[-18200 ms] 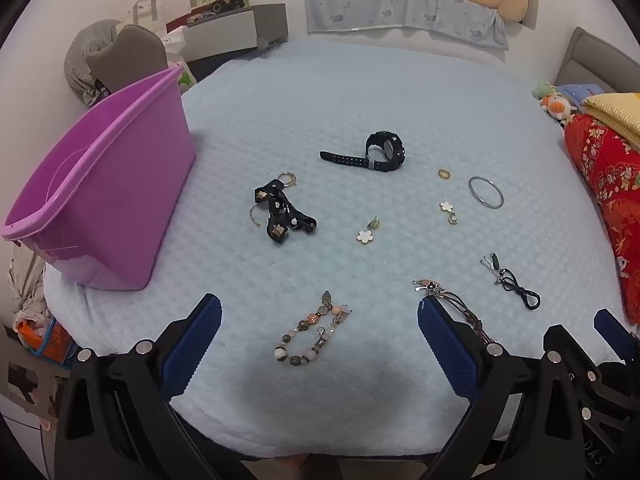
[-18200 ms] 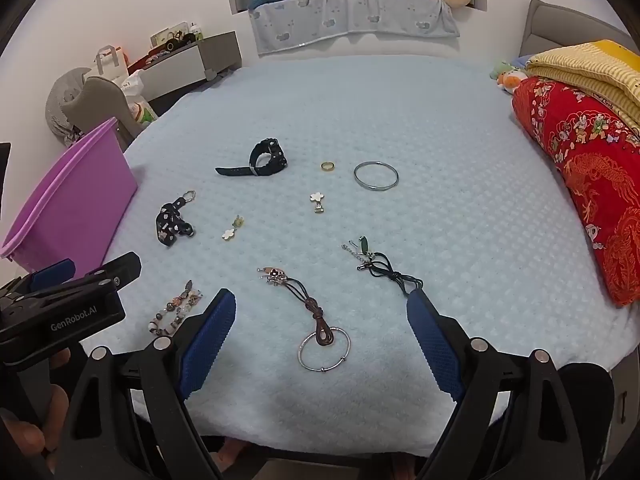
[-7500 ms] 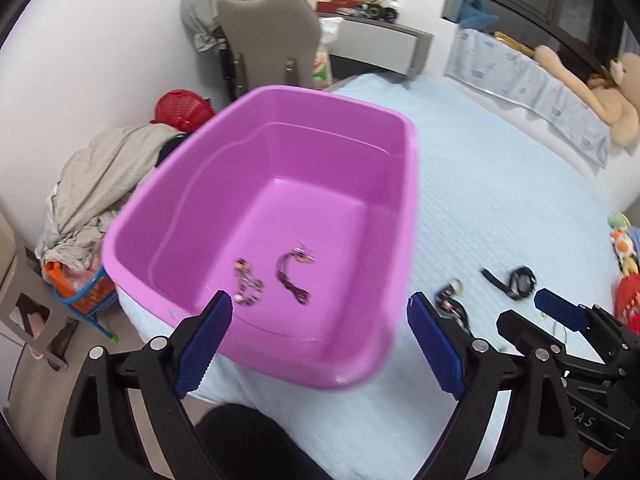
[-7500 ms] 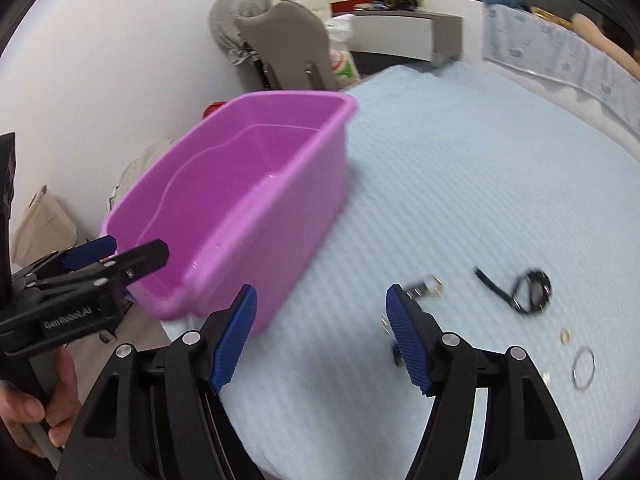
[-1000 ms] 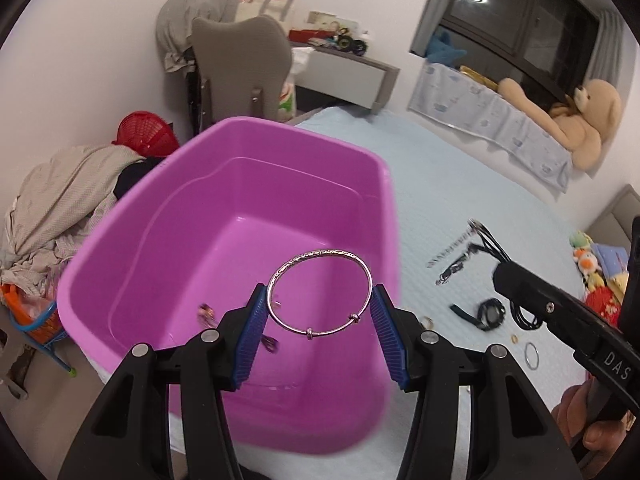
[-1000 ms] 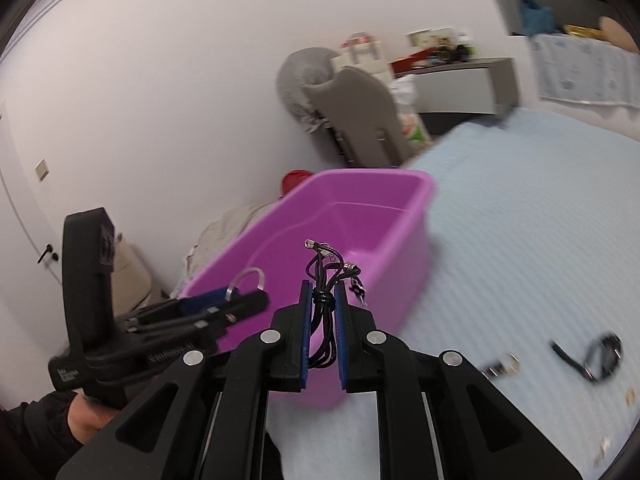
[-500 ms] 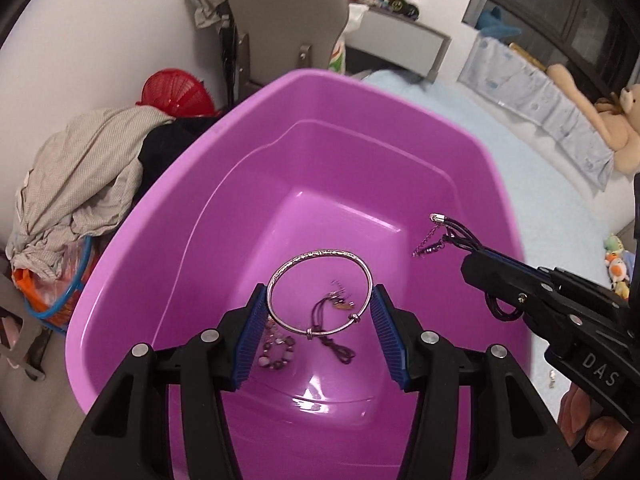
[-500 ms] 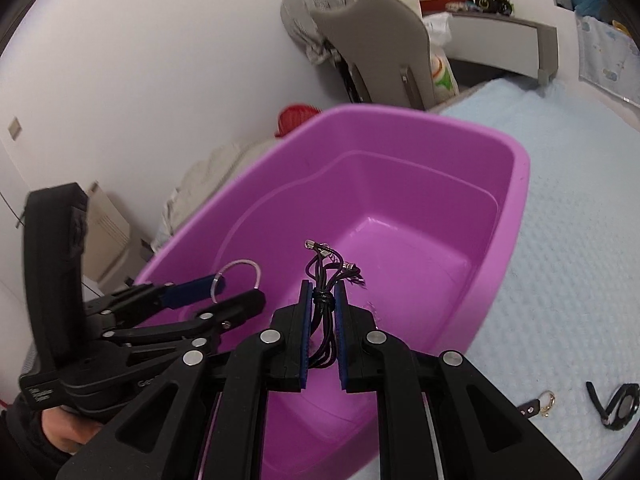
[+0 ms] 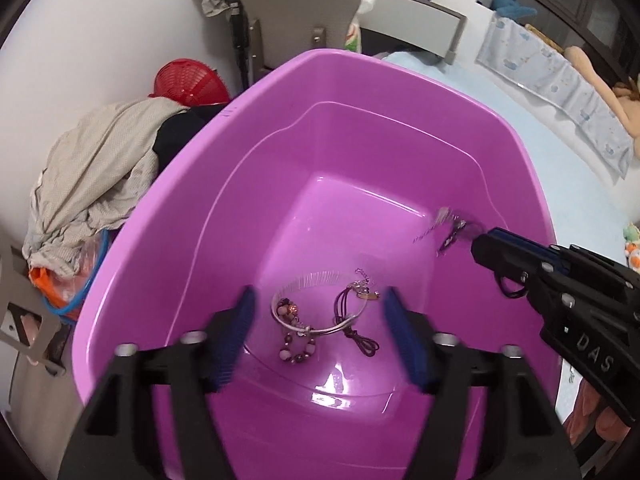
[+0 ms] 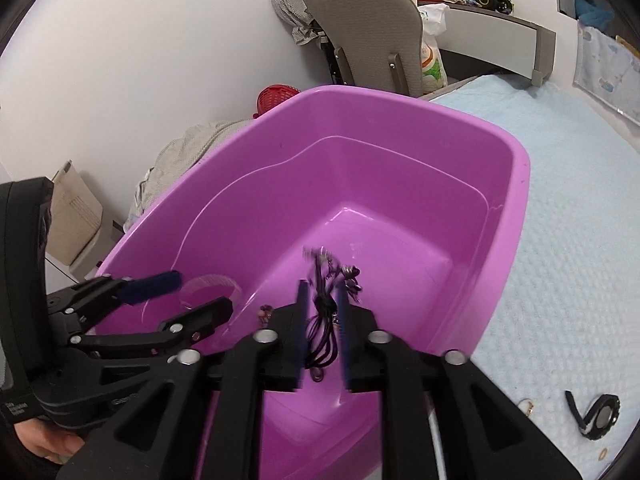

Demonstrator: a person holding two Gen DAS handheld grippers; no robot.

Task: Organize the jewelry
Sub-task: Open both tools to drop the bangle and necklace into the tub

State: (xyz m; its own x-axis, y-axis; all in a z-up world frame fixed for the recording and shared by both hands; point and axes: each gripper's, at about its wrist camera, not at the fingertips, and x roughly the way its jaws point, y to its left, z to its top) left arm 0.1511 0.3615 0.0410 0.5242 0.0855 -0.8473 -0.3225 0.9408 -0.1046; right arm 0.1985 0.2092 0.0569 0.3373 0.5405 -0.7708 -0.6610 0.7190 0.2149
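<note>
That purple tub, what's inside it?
On the purple tub's floor lie a silver bangle, a beaded bracelet and a dark cord necklace. The near floor is hidden by the hand-held grippers.

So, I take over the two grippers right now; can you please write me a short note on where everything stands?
Left gripper: jaws have just been opening, grip released. The silver bangle, blurred, is low in the purple tub, over the beaded bracelet and a corded pendant.
Right gripper: over the tub, jaws have just been opening. The black cord hangs between the pads, apparently loose.
To collect: black watch and small ring on the bed.
</note>
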